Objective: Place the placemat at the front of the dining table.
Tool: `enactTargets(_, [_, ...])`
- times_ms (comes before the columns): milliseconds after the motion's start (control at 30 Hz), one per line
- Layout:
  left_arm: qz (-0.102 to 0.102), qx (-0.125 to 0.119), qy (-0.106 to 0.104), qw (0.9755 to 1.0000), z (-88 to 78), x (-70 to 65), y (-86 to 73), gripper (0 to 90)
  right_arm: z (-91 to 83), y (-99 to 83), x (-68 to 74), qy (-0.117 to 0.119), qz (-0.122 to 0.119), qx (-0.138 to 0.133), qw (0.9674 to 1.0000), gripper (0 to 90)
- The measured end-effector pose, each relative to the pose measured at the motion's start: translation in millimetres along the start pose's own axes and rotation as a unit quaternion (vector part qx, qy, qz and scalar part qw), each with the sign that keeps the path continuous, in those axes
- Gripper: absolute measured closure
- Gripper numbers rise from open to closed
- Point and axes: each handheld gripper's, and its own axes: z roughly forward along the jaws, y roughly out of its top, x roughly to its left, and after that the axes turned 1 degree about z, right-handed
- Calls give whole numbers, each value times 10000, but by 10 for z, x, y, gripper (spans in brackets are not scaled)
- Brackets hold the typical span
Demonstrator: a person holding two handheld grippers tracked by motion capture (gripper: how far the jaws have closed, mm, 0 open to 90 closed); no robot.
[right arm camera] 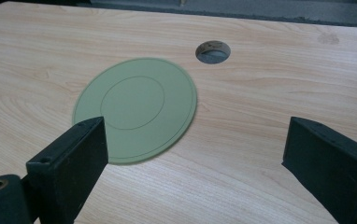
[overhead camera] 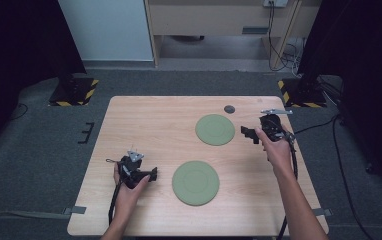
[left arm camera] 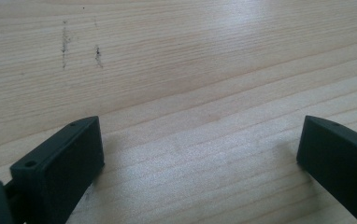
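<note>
- Facing the far green plate (right arm camera: 137, 109), the right gripper (overhead camera: 251, 134) has it just ahead and a little to the left of its own line, flat on the table (overhead camera: 154, 130) and apart from both jaws; the left jaw's tip overlaps the plate's near rim in the right gripper view, but no contact shows.
- Being round, the plate has no long axis, so any rim approach would serve.
- Right gripper: jaws spread wide, released, nothing between them.
- Beyond that plate, a round hole (right arm camera: 212, 51) in the tabletop lies further ahead of the same gripper.
- A second green plate (overhead camera: 195, 182) sits just off the left gripper (overhead camera: 151, 175), on the side its jaws point toward.
- Left gripper: jaws wide apart too, holding nothing, bare wood between them.
- Judging by nearness, each hand has its own plate.
</note>
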Motion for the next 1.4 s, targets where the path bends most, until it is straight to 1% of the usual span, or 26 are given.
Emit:
enactTargets(133, [-1,-2,1,10000,0,0,0,0,-57,-16,-33,-18,15,-12,10000,77])
enactTargets(300, [0,0,2,10000,0,0,0,0,-138,-105,-77,-10,66,12,10000,88])
enactTargets(400, [2,2,1,10000,0,0,0,0,-163,-150,-94,-25,37,33,10000,88])
enactTargets(500, [1,0,2,10000,0,0,0,0,-184,-205,-118,-29,82,20,10000,94])
enactTargets(667, [1,1,2,10000,0,0,0,0,-213,-293,-118,1,64,69,10000,96])
enactTargets(700, [2,2,2,10000,0,0,0,0,-241,-329,-119,60,113,23,9999,99])
enactTargets(733, [2,0,3,10000,0,0,0,0,-255,-349,-113,105,110,23,9999,98])
enactTargets(833, [2,2,3,10000,0,0,0,0,-284,-404,-91,86,46,62,9999,99])
enactTargets(1233, [5,2,4,10000,0,0,0,0,-286,-572,-102,101,4,157,9998,99])
enactTargets(1400, [2,1,5,10000,0,-1,0,0,-276,-659,-103,118,-64,324,9994,97])
